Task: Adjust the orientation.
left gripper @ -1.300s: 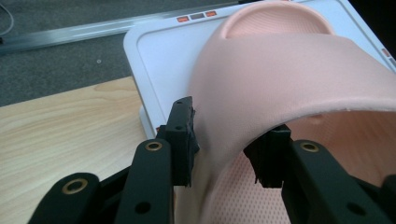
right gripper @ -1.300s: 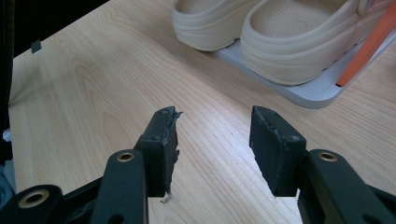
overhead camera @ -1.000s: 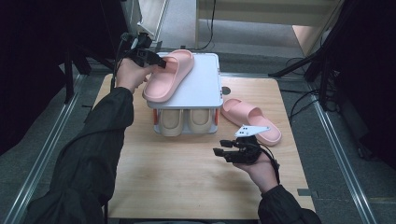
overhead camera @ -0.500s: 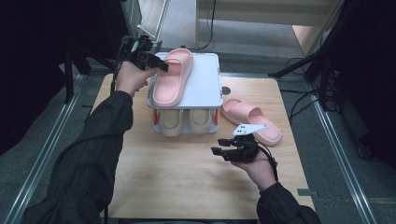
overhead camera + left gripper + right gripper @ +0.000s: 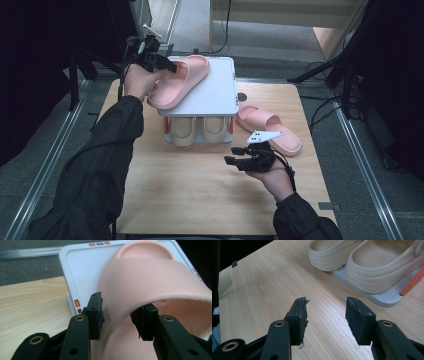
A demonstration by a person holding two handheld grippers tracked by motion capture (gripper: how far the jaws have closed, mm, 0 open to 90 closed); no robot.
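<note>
On the table (image 5: 200,190) stands a white rack (image 5: 215,95), beige clogs (image 5: 200,131) on its lower shelf. The pink slipper (image 5: 177,82) lies on top, its strap clamped by the left gripper (image 5: 160,61). The right gripper (image 5: 240,156) hovers over bare wood, jaws wide.

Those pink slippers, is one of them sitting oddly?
Yes. The pink slipper in the left gripper lies skewed on the white rack, its heel past the edge. Its mate lies on the table. The right gripper is open.
</note>
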